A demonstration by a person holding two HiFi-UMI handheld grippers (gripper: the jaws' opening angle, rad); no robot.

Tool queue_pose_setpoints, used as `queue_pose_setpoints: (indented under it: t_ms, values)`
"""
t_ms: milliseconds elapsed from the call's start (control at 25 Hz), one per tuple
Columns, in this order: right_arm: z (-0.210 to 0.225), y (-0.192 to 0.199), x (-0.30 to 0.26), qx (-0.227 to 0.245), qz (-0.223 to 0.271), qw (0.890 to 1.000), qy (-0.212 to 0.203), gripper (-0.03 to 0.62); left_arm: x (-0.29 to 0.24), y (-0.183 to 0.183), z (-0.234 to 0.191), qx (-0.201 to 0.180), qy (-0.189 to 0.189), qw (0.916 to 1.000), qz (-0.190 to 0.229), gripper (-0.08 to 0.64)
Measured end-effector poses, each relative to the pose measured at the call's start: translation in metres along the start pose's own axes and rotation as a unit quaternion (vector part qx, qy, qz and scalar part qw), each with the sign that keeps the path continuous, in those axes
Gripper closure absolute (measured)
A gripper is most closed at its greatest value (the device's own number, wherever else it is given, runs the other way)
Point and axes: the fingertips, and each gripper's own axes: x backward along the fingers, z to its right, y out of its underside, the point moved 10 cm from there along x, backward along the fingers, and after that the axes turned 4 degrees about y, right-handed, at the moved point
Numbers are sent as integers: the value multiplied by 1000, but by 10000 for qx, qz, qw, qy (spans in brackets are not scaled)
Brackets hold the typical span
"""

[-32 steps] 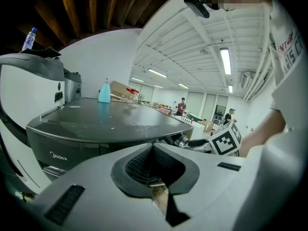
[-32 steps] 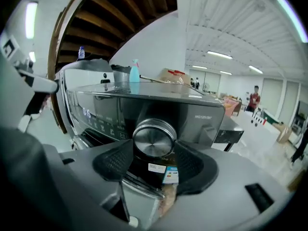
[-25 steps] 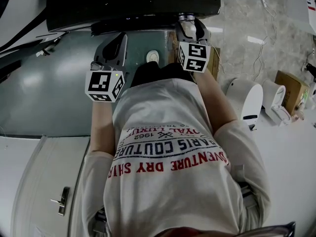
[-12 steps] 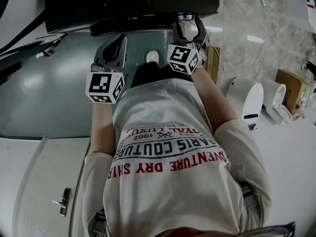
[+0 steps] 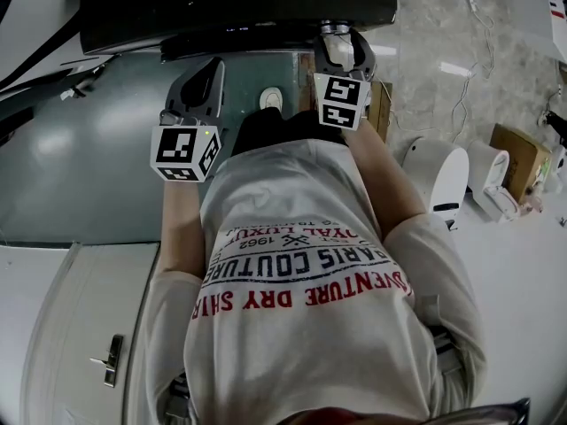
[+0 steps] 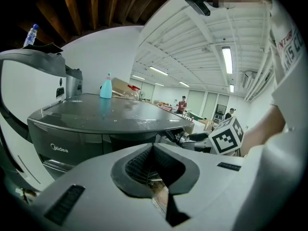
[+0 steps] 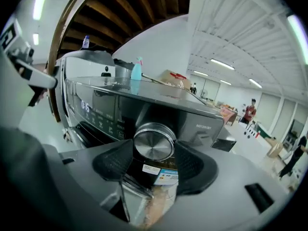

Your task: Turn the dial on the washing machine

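Observation:
The washing machine (image 7: 96, 105) is dark grey, with a round silver dial (image 7: 154, 142) on its front panel. My right gripper (image 7: 154, 150) has the dial between its two black pads, which touch its left and right sides as the jaws close. In the head view the right gripper (image 5: 341, 51) reaches the machine's front under the dark top (image 5: 239, 7), and the dial (image 5: 335, 30) shows just past it. My left gripper (image 5: 197, 87) hovers to the left of it, short of the machine. Its jaws (image 6: 154, 170) are shut with nothing between them.
A blue bottle (image 7: 136, 71) and a cardboard box stand on the machine's top. To the right on the floor are a white appliance (image 5: 438, 180) and a brown box (image 5: 523, 158). A white door with a handle (image 5: 106, 361) lies at lower left. People stand far off in the hall.
The right gripper's marker cube rolled to one side half a second ago and has swung back to about where it was. The left gripper has barely shifted.

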Motion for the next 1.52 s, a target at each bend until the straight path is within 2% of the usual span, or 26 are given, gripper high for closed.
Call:
queue_pose_setpoints:
  t_ms: [240,400,480,600,800,960,1080,1200,1280,1400,1520]
  values:
    - [16,8,-4,-1095,-41,9927,-504,307,-2,1,3,-26,75,10000,-22,545]
    - [18,10,-5,-1226,-18,9904,-635,307,-2,2,7,-66,120,9999,-66,545]
    - [16,8,-3,-904,42,9947,-490,305,-3,1,8,-86,130,9999,-70,545]
    - [6,2,5,-94,261,9995,-146,299,-3,0,8,-101,127,9998,-65,545]
    - [-4,6,7,1012,393,9939,219,296,-2,2,7,-80,113,9999,-95,545]
    - [-8,5,3,1419,397,9887,286,296,-2,3,7,-77,104,9999,-106,545]
    - [-10,4,1,1498,362,9875,340,310,-2,4,7,-80,101,9999,-114,545]
    - [-9,3,2,1311,306,9904,306,313,-2,3,5,-82,98,9999,-117,545]
    - [-7,2,1,1003,266,9944,197,313,-2,2,4,-78,89,9999,-112,545]
    - [0,0,1,246,175,9995,-83,313,-4,0,3,-75,87,9999,-96,545]
    - [13,3,-1,-477,89,9979,-433,313,-7,-1,3,-70,119,9999,-79,545]
